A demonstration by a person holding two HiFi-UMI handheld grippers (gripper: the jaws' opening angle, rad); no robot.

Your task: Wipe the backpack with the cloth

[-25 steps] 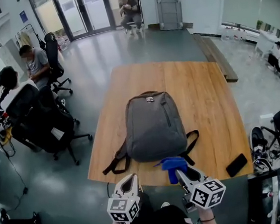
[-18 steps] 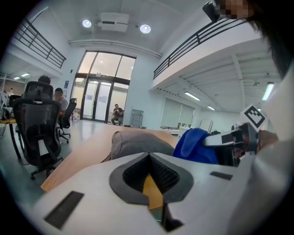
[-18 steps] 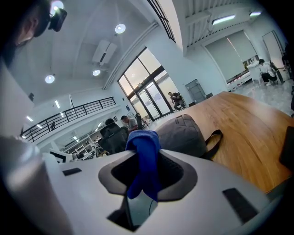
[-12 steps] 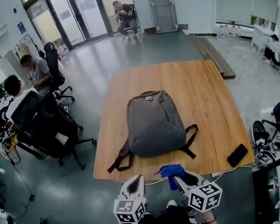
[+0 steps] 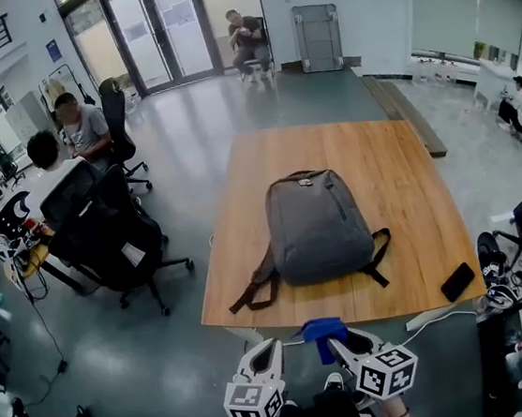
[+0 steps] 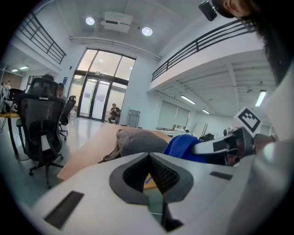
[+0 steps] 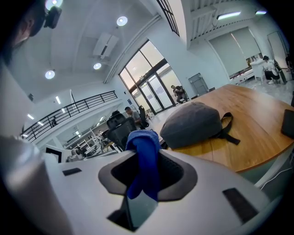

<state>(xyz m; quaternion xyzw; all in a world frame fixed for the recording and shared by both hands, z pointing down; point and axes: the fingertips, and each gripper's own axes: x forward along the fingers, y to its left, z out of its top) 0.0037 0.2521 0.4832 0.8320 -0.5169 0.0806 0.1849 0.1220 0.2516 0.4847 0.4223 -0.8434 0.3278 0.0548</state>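
Note:
A grey backpack (image 5: pixel 318 228) lies flat on the wooden table (image 5: pixel 244 224), its black straps trailing toward the near edge. It also shows in the left gripper view as a grey mound (image 6: pixel 138 142) and in the right gripper view (image 7: pixel 193 123). My right gripper (image 5: pixel 340 344) is shut on a blue cloth (image 5: pixel 323 329), which hangs out between its jaws (image 7: pixel 144 160). It is held off the table's near edge, short of the backpack. My left gripper (image 5: pixel 265 353) is beside it, shut and empty (image 6: pixel 149 176).
A black phone (image 5: pixel 457 281) lies at the table's near right corner. Black office chairs (image 5: pixel 104 236) and seated people stand to the left. Another person sits by the glass doors (image 5: pixel 245 39). A cable (image 5: pixel 426 319) runs below the table's near edge.
The view has pulled back and shifted: the table and backpack now sit farther away and more to the right. Both grippers are off the table's near edge, the cloth still held.

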